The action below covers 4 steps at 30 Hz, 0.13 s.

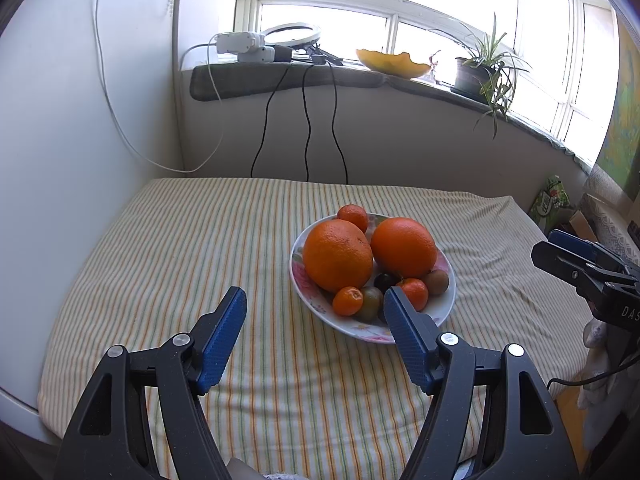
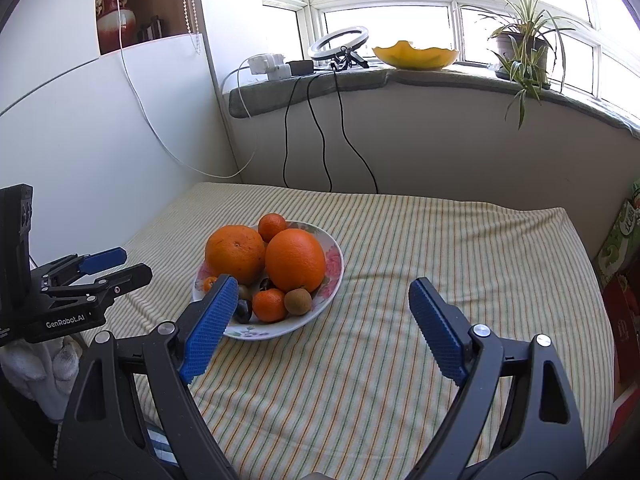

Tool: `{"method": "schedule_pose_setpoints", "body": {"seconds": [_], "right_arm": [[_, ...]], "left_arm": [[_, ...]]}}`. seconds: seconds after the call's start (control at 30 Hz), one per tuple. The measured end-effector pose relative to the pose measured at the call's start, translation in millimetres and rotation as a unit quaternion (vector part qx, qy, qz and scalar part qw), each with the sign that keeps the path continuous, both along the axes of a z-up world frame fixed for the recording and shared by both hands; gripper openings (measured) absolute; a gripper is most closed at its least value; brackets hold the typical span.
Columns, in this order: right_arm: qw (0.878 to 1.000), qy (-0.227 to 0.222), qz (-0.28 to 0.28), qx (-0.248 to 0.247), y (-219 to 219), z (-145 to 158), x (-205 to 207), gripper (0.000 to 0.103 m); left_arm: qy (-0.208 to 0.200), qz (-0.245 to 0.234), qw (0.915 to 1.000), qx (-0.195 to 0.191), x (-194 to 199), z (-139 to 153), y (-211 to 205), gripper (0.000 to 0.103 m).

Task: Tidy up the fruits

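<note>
At the far left a tall white panel (image 1: 80,100) walls off the table, with a white cable (image 1: 104,92) trailing down its face. Above it, in the right wrist view, an open wooden niche holds a red and white vase (image 2: 114,6). The table is covered by a striped cloth (image 1: 180,248) in cream, orange and green lines, a little rumpled toward its right edge.

The left gripper (image 1: 314,304) hovers over the near part of the cloth, its blue-padded jaws spread apart with nothing between them. Its right finger stands in front of the near rim of the floral plate (image 1: 444,308). The plate sits on the cloth toward the middle, piled with fruit: two large oranges (image 1: 338,256) side by side, a mandarin (image 1: 353,217) behind them, and along the near side more small mandarins, a brown kiwi (image 1: 437,281) and some dark, small fruit I cannot name with certainty.

Behind the table a curved grey windowsill (image 1: 260,76) carries a white power strip (image 1: 240,44), a ring light (image 1: 292,35), a yellow scalloped bowl (image 1: 394,63) and, further right, a potted spider plant (image 1: 480,72). Black cables (image 1: 306,128) hang from the sill down the wall. Bright window panes fill the top.

The right gripper (image 2: 324,312) is held over the cloth to the right of the plate, jaws wide apart and empty, its left finger overlapping the plate's near-left rim. At the far right edge stand colourful boxes (image 2: 624,240).
</note>
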State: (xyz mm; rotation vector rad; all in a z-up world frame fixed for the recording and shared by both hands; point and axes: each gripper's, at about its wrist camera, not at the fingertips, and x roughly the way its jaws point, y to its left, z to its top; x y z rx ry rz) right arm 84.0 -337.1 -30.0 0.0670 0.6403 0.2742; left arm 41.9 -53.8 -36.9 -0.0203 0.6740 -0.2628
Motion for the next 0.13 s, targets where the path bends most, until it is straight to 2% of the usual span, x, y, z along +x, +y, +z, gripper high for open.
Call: {"method": "schedule_pose_setpoints", "body": {"seconds": [0.13], "right_arm": [[1.000,-0.001,0.000,-0.001,-0.1,-0.4,0.2,0.090]], "left_arm": [[0.000,0.001,1.0000,-0.001,0.1,-0.3,0.0,0.071]]}}
